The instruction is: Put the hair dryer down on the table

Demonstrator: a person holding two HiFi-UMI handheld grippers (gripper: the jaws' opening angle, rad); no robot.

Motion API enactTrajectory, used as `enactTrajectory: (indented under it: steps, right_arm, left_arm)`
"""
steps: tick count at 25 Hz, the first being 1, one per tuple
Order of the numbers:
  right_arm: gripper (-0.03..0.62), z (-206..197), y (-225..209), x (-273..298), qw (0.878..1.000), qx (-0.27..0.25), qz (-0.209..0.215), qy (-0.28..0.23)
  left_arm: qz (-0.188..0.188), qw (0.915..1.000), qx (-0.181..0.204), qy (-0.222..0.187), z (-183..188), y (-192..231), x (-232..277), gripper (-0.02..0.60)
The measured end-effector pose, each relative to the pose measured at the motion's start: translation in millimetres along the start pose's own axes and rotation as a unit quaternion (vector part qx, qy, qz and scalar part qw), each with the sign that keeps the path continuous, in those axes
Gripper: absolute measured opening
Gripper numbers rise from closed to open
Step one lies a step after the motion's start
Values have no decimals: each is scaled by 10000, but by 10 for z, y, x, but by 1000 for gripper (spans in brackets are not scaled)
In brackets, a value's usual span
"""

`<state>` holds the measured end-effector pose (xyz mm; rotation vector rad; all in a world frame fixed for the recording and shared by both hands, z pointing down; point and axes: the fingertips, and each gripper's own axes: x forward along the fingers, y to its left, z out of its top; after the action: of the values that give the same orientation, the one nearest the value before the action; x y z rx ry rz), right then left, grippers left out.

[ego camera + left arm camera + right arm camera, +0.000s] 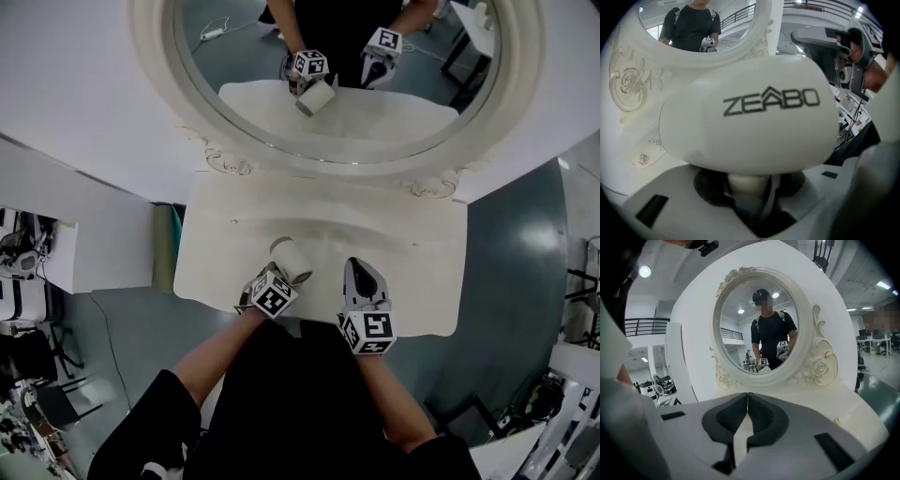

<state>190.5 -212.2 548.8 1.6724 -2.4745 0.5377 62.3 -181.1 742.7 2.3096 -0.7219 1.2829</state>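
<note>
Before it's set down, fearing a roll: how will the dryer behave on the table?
The dryer looks hard and smooth: stiff, maybe slippery. Its rounded barrel could roll. Held low by the left gripper, it seems top-heavy.

White carved bench [422, 281] below an oval mirror [356, 131] in an ornate white frame [820, 366] with rose reliefs. Dull grey-green floor [525, 281] to either side. White partition [84, 225] at head-view left, with a cluttered equipment desk [23, 258] just beside it. Round ceiling lamps [645, 271] lit overhead. Dark balcony railing [644, 326] along an upper level. Strip light [883, 285] on the ceiling at far right.
</note>
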Motion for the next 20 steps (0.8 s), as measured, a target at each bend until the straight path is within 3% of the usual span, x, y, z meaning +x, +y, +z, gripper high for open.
enactTrajectory:
  steps: [11,20]
  right_arm:
    - [18,-62,74,97,9998,49,68,163]
    - [18,-69,85,125,9996,181,162,166]
  left_arm:
    - [-29,9988,-21,494,-44,15,207,193]
    - [-268,9947,37,990,-98,-51,432,194]
